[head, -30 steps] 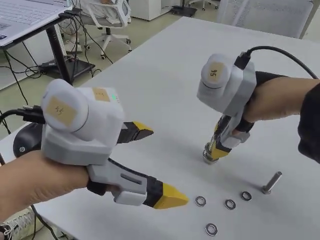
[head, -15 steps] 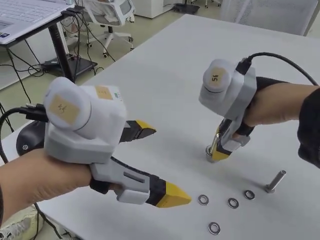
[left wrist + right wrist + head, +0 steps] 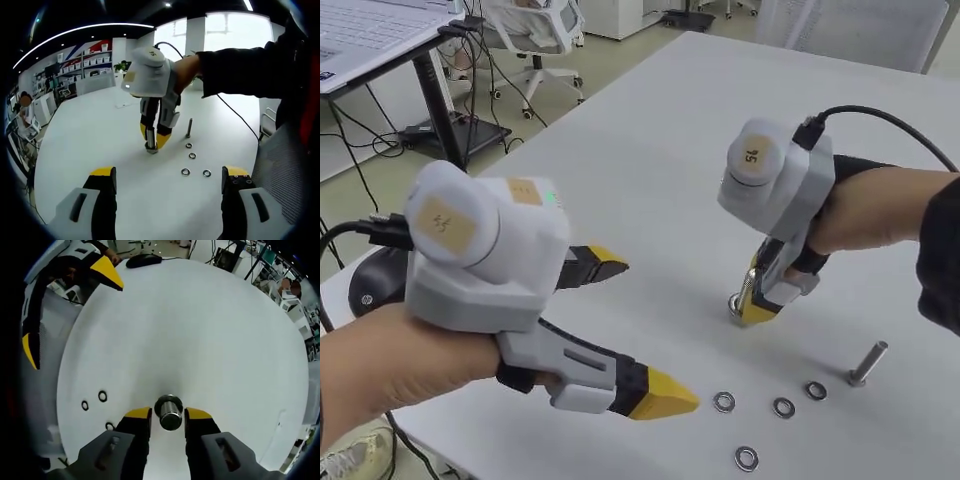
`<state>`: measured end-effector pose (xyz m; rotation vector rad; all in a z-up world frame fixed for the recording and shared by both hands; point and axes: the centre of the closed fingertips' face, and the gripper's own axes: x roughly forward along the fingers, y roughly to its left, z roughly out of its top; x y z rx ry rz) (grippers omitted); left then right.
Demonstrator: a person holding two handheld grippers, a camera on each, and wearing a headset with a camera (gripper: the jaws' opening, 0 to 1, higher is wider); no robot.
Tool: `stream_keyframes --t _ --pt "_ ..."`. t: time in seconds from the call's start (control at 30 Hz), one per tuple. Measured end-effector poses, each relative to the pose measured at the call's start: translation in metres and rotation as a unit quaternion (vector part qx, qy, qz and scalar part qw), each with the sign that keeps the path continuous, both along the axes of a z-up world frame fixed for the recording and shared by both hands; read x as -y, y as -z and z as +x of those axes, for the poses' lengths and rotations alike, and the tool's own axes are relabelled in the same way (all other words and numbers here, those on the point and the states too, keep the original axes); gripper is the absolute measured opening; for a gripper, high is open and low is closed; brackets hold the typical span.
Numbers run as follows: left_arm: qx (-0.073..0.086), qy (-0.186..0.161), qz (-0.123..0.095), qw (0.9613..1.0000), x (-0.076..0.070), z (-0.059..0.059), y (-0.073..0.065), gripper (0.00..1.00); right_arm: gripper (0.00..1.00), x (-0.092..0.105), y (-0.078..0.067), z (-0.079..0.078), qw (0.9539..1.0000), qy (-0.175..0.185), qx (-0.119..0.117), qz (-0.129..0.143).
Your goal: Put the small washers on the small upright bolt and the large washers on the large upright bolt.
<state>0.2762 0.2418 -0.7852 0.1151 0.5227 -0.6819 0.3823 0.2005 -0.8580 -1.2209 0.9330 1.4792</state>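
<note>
One large bolt (image 3: 170, 412) stands between the right gripper's (image 3: 168, 413) jaws.

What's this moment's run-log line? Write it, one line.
left tongs: open, hovering | right tongs: around large bolt, grip unclear | washers: four loose on table | small bolt: bare

Wide bare table (image 3: 650, 150) ahead; washers (image 3: 724, 402), small bolt (image 3: 868, 360) clutter near side.
</note>
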Motion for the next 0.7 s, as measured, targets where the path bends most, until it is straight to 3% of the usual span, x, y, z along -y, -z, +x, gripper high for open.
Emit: stream_keyframes --t 0.4,0.7 --pt "0.0 0.004 0.001 1.0 0.001 0.0 -0.002 0.87 0.29 0.005 -0.013 0.007 0.9998 0.012 0.009 0.016" --pt "0.002 0.008 0.002 1.0 0.003 -0.001 -0.003 0.87 0.3 0.021 -0.021 0.01 0.9992 0.032 0.014 0.019"
